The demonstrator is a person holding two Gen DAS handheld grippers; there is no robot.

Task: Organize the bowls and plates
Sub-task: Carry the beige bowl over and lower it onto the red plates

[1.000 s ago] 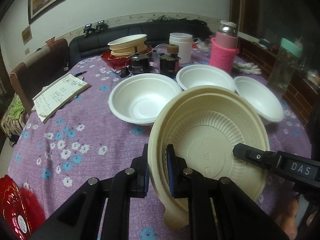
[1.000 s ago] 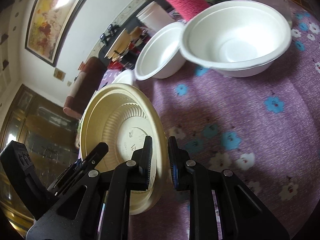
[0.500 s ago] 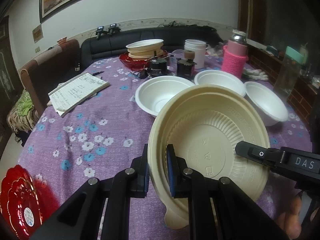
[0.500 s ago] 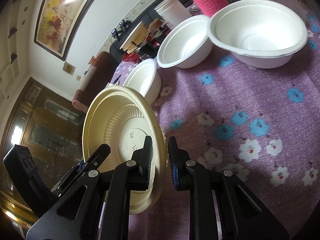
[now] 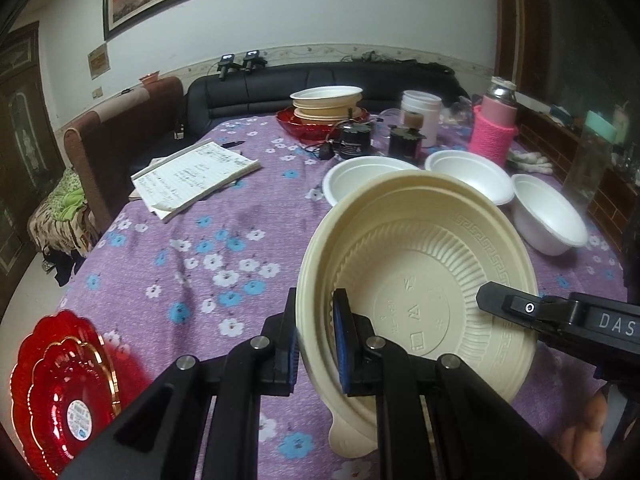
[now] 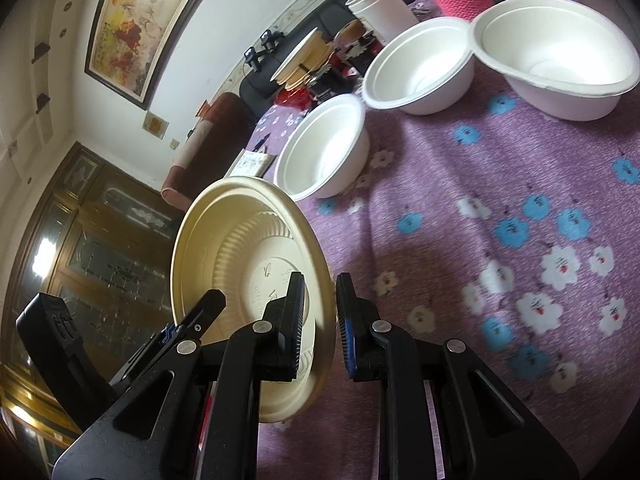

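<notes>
A cream plastic plate [image 5: 420, 280] is held tilted above the purple flowered tablecloth [image 5: 200, 248]. My left gripper [image 5: 316, 336] is shut on its near left rim. My right gripper [image 6: 320, 320] grips the opposite rim of the same plate [image 6: 240, 264]; its finger shows in the left wrist view [image 5: 520, 308]. Three white foam bowls [image 5: 360, 184] [image 5: 472, 176] [image 5: 548, 216] sit behind the plate. A stack of cream plates [image 5: 326, 102] rests on a red bowl at the table's far side.
A red scalloped plate [image 5: 60, 392] lies at the near left edge. A notebook [image 5: 192, 178] lies at mid left. Dark jars [image 5: 354, 142], a white tub [image 5: 422, 116], a pink-sleeved flask [image 5: 494, 128] and a sofa [image 5: 320, 84] stand at the back.
Both grippers have pulled back toward the near edge with the plate. The white bowls now look smaller and farther away, and more tablecloth and the red plate show.
</notes>
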